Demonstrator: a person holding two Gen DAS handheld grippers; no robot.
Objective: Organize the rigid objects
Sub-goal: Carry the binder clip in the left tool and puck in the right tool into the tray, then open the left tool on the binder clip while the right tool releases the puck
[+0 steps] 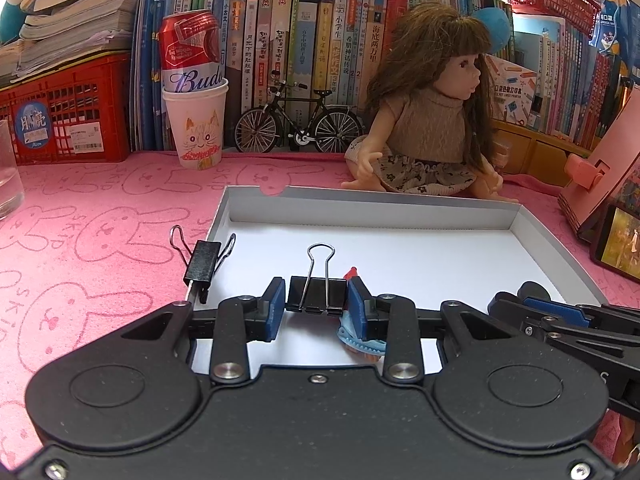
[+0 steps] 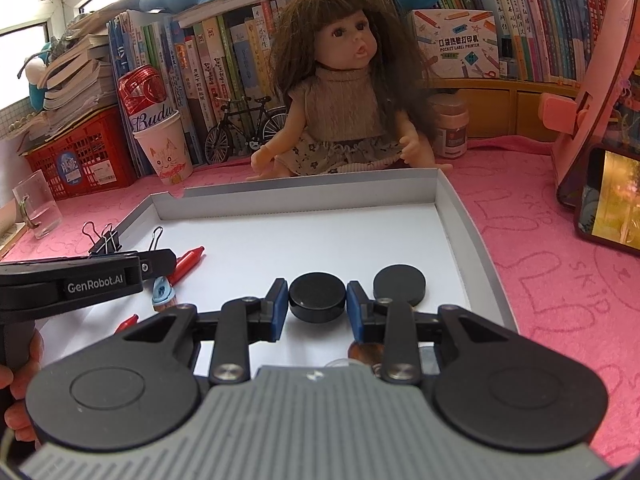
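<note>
In the left wrist view my left gripper is shut on a black binder clip, its wire handle standing up, over the near left part of the white tray. A second binder clip sits on the tray's left rim. A small blue toy lies under my right-hand finger. In the right wrist view my right gripper is shut on a black round disc. Another disc lies just to its right. A red crayon lies in the tray near the left gripper.
A doll sits behind the tray, with a model bicycle and a paper cup holding a red can to its left. A red crate and a glass stand far left. A phone and pink stand stand on the right.
</note>
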